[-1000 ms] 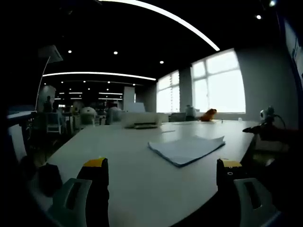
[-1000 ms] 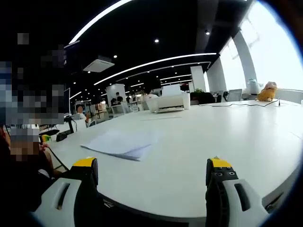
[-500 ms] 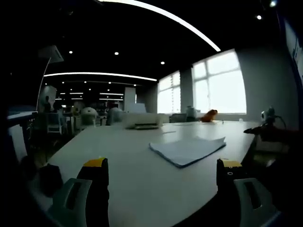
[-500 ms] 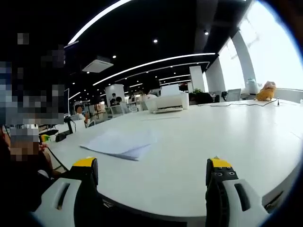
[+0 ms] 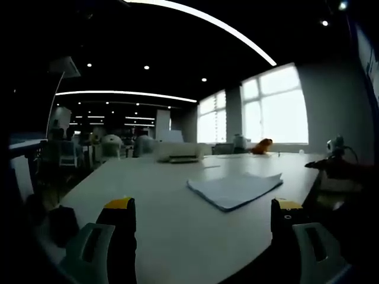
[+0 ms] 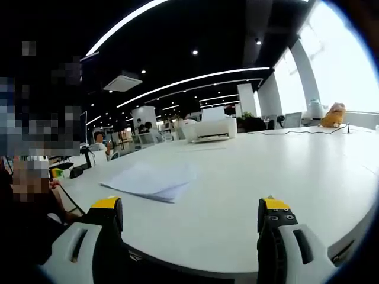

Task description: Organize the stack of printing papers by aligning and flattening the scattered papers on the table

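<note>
Nothing has moved since the earlier frames — both views sit as before. Left gripper (image 5: 202, 216) has its jaws spread wide over the near edge of the white table (image 5: 148, 177), empty; the loose stack of papers (image 5: 234, 188) lies ahead, well apart. Right gripper (image 6: 188, 216) is likewise spread and empty — a printer (image 6: 213, 129) stands at the table's far side.

Left gripper (image 5: 203, 214) low over the near edge of a white table (image 5: 154, 201), jaws wide apart, nothing between them. Loose stack of papers (image 5: 234, 187) ahead, slightly fanned, flat on the table. Printer (image 5: 177, 150) and orange toy (image 5: 260, 145) at the far end.
</note>
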Demonstrator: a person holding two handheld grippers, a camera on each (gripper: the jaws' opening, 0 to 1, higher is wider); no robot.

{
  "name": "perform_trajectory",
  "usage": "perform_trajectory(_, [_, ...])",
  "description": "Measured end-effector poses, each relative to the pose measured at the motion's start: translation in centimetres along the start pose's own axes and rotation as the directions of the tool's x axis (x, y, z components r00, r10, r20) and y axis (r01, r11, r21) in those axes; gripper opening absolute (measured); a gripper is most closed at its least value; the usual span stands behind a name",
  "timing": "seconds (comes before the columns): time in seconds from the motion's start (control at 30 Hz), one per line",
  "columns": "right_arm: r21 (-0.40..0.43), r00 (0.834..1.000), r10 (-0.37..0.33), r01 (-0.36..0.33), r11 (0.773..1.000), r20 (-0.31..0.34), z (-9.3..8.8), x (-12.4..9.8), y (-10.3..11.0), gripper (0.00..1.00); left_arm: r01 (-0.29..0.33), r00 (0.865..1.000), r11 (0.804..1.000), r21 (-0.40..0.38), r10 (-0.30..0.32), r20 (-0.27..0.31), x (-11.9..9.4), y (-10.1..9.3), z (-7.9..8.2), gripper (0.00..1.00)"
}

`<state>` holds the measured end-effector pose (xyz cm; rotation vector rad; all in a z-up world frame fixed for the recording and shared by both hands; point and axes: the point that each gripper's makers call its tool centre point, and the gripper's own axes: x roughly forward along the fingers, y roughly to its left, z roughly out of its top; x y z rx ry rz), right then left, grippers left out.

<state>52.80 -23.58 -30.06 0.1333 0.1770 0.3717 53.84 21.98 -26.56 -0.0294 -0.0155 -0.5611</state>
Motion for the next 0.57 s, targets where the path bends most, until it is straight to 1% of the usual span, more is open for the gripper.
perform_trajectory(0.37, [0.0,1.0,0.001,-0.001,1.0,0.003,-0.01,-0.04,0.01,0.9,0.003,1.0,1.0,-0.003,-0.003,-0.004,0.0,-0.15,-0.21,0.97])
perform_trajectory(0.57, [0.002,1.0,0.001,-0.001,1.0,0.001,-0.08,-0.07,-0.02,0.9,-0.002,1.0,1.0,-0.002,0.002,0.0,-0.07,0.04,0.01,0.97])
